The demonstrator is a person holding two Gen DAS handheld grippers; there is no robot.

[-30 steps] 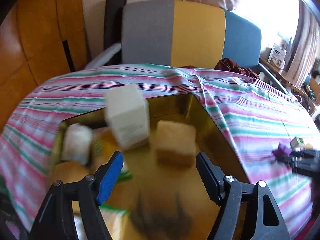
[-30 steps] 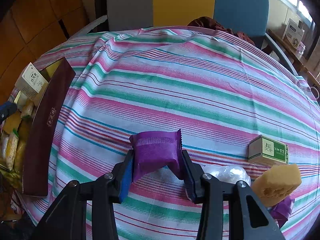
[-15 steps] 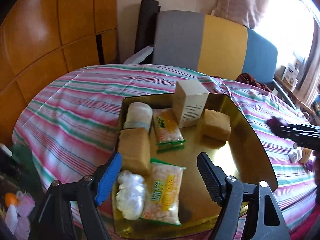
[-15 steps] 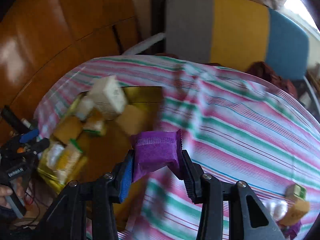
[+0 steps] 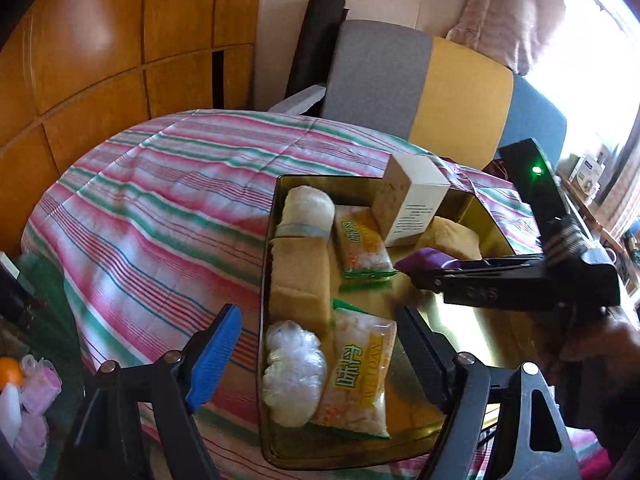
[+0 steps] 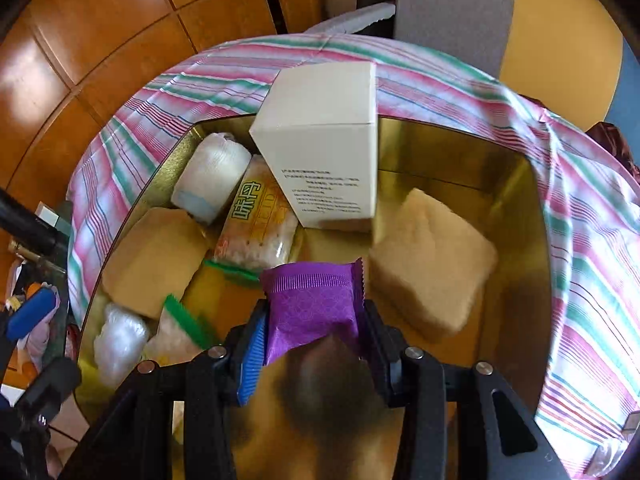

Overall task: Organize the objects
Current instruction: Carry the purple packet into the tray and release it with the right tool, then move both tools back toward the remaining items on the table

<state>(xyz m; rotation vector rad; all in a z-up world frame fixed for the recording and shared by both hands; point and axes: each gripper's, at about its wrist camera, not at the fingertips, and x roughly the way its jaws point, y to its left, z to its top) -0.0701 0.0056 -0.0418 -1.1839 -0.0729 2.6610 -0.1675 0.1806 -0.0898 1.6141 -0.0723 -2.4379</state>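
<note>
Inside, gold tray (image 6: 472, 148) holds white box (image 6: 328, 152), sponges, snack packets.

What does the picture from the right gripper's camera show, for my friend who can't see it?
The right gripper holds a purple packet over a shiny gold tray. In the tray sit a white box, tan sponges, yellow snack bags and a white roll. The tray rests on a striped cloth.
</note>
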